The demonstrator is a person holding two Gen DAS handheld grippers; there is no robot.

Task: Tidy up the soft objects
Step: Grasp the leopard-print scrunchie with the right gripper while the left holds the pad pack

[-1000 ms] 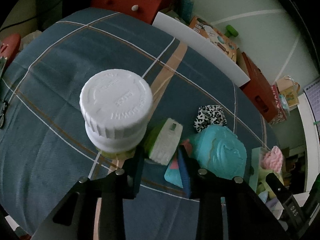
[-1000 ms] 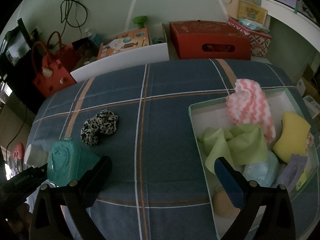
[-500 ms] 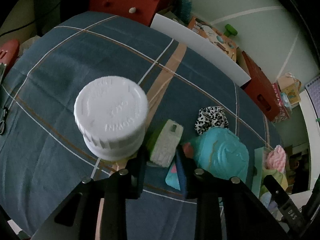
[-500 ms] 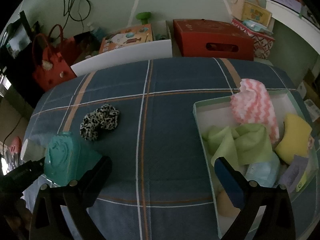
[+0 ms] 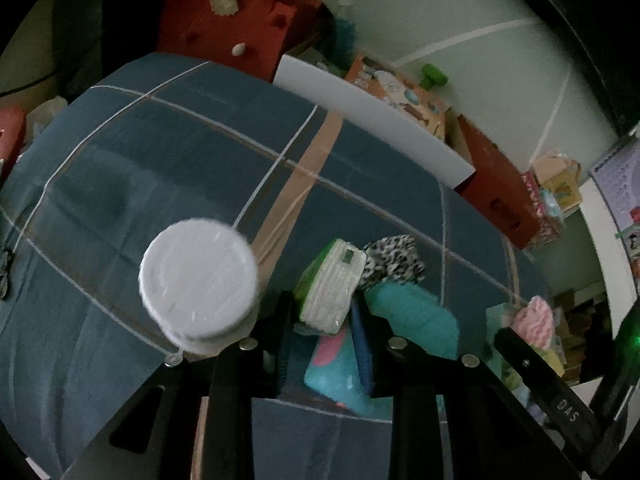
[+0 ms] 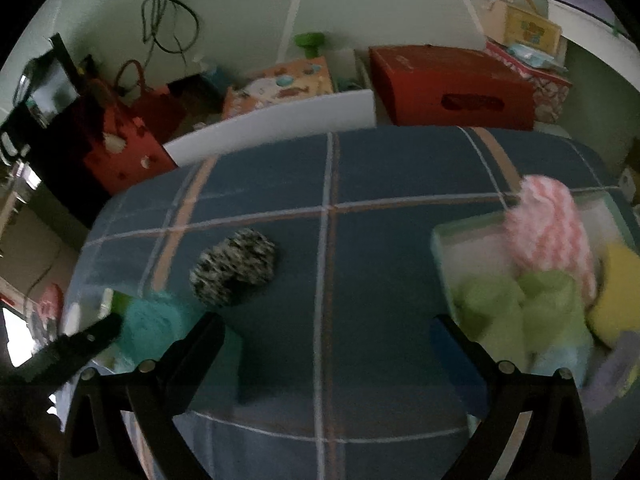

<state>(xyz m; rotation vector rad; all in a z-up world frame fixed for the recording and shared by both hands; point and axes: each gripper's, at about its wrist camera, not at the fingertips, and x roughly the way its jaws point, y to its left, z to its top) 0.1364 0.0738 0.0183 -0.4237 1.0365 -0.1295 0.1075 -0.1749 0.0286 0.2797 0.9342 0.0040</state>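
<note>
**A:** What does the left gripper (image 5: 322, 312) have?

**B:** A green-and-white sponge (image 5: 331, 286), white scrubbing face towards the camera. The jaws have just been closing and now stand narrow, one on each flank of the sponge. It appears pinched and lifted off the cloth, though the frame is blurred, so I would not swear to the lift.

**A:** And around it?

**B:** A large white screw-cap jar (image 5: 199, 282) stands just left of the gripper, near the table's left front. Behind the sponge lies a black-and-white leopard-print scrunchie (image 5: 394, 258); beside that, a teal soft toy (image 5: 412, 314) partly under the right finger.

**A:** The table itself?

**B:** Covered by a blue plaid cloth (image 5: 168, 152) with white and tan stripes. Past its far edge — a white board (image 5: 372, 114) and red boxes.

**A:** The right gripper (image 6: 326, 332)?

**B:** Its fingers are spread wide with nothing between them, poised over the cloth near the front edge. The scrunchie lies ahead of its left finger.

**A:** Where do sorted things sit?

**B:** In a pale green tray (image 6: 440, 240) at the table's right side — it holds a pink-and-white knitted piece (image 6: 548, 220), a green cloth (image 6: 516, 308) and a yellow sponge (image 6: 616, 300).
</note>
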